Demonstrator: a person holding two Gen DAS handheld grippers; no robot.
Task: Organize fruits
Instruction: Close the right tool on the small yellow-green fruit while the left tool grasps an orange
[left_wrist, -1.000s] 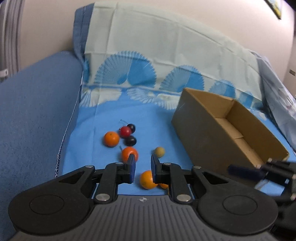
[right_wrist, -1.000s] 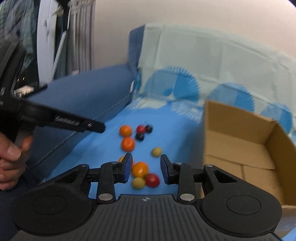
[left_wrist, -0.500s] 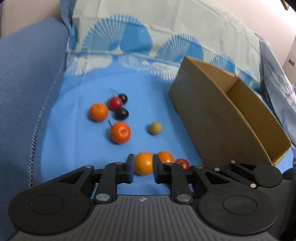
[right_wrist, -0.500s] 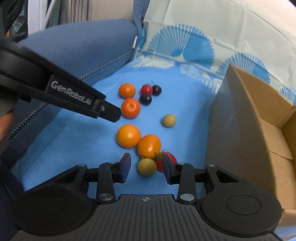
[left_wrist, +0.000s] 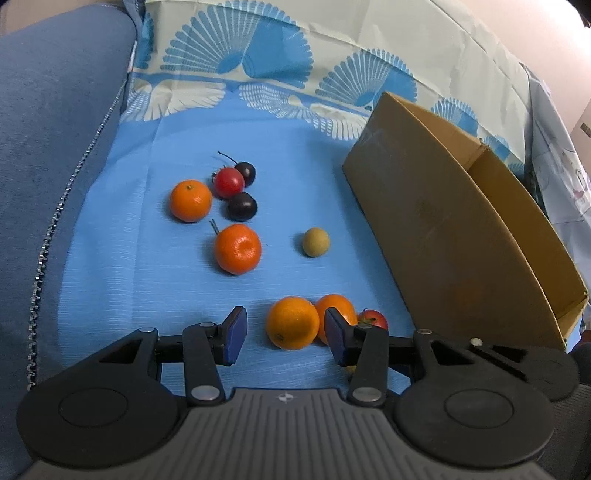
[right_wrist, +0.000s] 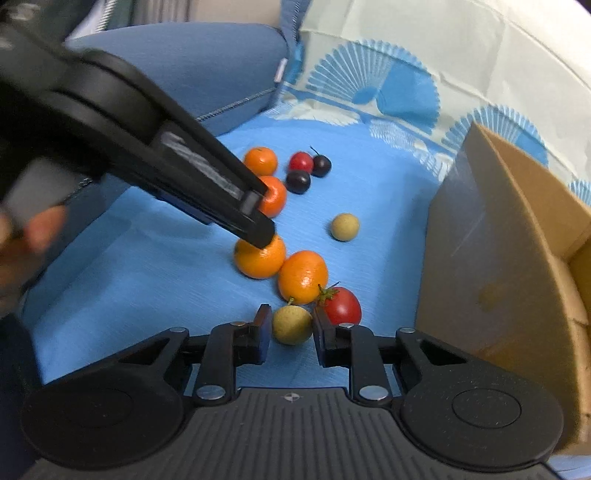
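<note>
Two claws low over scattered fruit on a blue-covered sofa.

The right claw (right_wrist: 290, 326) is clenched on a small yellow-green fruit (right_wrist: 291, 325), pads touching both its sides; the left claw (left_wrist: 282, 334) is opening, an orange (left_wrist: 292, 323) sitting loose between its pads. A second orange (left_wrist: 338, 308) and a red tomato (left_wrist: 373, 319) lie just beside these, near the cardboard box (left_wrist: 443, 229) that walls off the right side. Farther out, two more oranges, a red cherry, two dark plums and another yellow-green ball lie apart on the blue fan-print cloth (left_wrist: 147, 258), with bare cloth between them. A blue sofa arm (left_wrist: 48, 147) bounds the left. White lettering on the left claw's finger is too blurred to read.
</note>
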